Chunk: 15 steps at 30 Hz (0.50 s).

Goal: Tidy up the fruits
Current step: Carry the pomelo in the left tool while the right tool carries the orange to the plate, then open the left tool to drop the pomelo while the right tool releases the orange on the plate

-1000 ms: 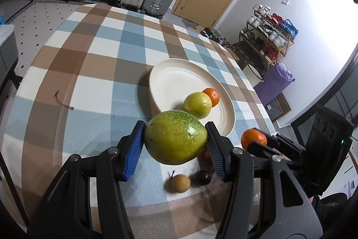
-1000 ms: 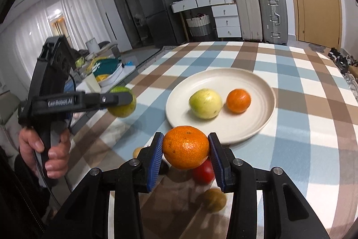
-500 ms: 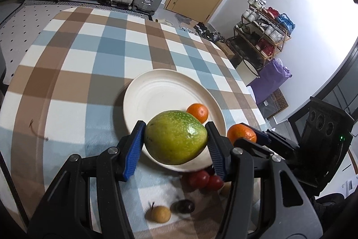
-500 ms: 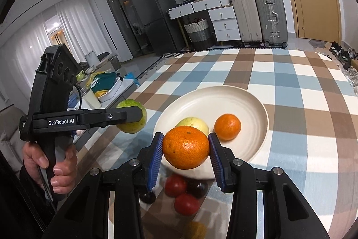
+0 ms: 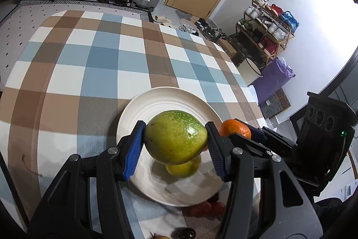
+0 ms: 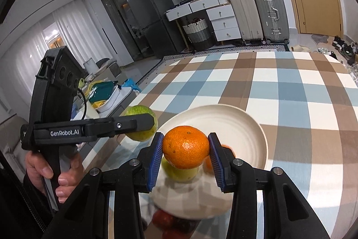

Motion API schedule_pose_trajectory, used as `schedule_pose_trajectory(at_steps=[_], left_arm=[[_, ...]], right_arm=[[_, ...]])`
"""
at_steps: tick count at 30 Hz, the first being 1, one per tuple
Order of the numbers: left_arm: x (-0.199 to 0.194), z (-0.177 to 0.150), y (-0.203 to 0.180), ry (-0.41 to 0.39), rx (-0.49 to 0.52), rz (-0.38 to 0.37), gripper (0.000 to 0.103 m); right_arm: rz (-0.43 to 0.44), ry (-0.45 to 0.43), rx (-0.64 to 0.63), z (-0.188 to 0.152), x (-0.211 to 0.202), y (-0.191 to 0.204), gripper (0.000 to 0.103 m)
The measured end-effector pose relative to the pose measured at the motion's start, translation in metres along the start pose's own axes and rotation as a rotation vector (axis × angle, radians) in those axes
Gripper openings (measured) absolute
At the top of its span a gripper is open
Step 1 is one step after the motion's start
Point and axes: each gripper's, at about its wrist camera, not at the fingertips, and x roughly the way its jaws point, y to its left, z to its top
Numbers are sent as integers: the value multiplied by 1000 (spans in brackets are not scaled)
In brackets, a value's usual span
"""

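My left gripper (image 5: 174, 145) is shut on a large green mango (image 5: 175, 137) and holds it above the near part of the white plate (image 5: 156, 102). My right gripper (image 6: 185, 153) is shut on an orange tangerine (image 6: 185, 146), also above the plate (image 6: 235, 120). A yellow-green fruit (image 5: 183, 168) lies on the plate under the mango, and it shows in the right wrist view (image 6: 179, 174). A second orange fruit (image 6: 208, 164) on the plate is mostly hidden. The mango in the left gripper shows in the right wrist view (image 6: 138, 111).
Red fruits (image 5: 208, 207) and a dark one (image 5: 183, 233) lie on the checked tablecloth (image 5: 100, 64) near the plate's front edge. A small stem (image 5: 29, 168) lies at the left. Suitcases, drawers and a shelf stand beyond the table.
Both grippers have moved forward over the plate with their fruits still held. The loose fruits on the cloth have slipped toward the bottom of the views.
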Motion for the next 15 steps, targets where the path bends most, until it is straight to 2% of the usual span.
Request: schedule_pose_trajectory(at_steps=[15], left_arm=[[46,11,7,69,1,-12,52]], right_arm=[[8,42,54,15,34,-28,41]])
